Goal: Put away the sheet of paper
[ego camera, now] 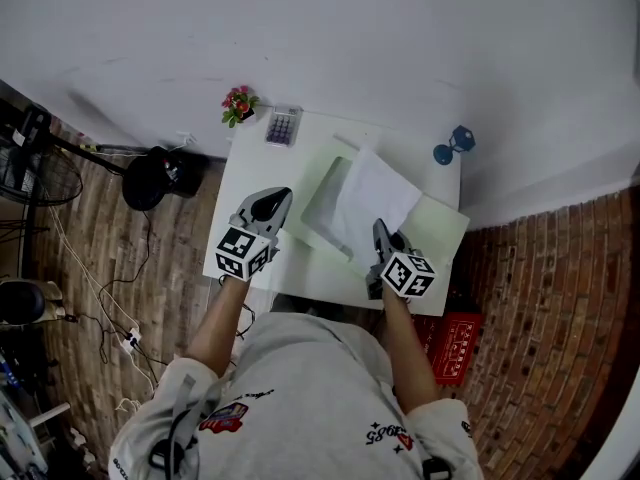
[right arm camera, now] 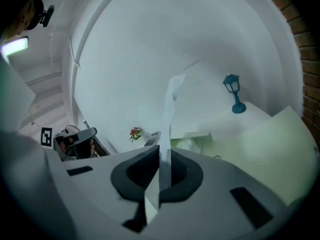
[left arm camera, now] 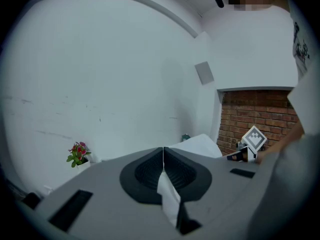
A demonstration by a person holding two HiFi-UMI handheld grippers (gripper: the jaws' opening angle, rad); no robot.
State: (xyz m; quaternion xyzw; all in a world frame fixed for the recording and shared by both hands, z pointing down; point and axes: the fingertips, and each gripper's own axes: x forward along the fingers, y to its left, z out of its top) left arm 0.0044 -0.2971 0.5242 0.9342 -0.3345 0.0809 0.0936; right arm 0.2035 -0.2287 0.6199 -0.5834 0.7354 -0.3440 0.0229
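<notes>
Right gripper [right arm camera: 160,156] is clenched on the sheet of paper [ego camera: 372,200] over the green folder [ego camera: 440,230]. Left gripper [left arm camera: 163,156], left of the folder, pinches white paper [left arm camera: 169,196].

grey logo t-shirt [ego camera: 300,388]; grey hand-held grippers [ego camera: 279,195] [ego camera: 380,227], checkered marker cubes [ego camera: 243,252] [ego camera: 408,274]

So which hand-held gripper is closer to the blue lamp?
Right. The right hand-held gripper is on the same side of the table as the blue lamp; the left hand-held gripper is by the opposite edge.
</notes>
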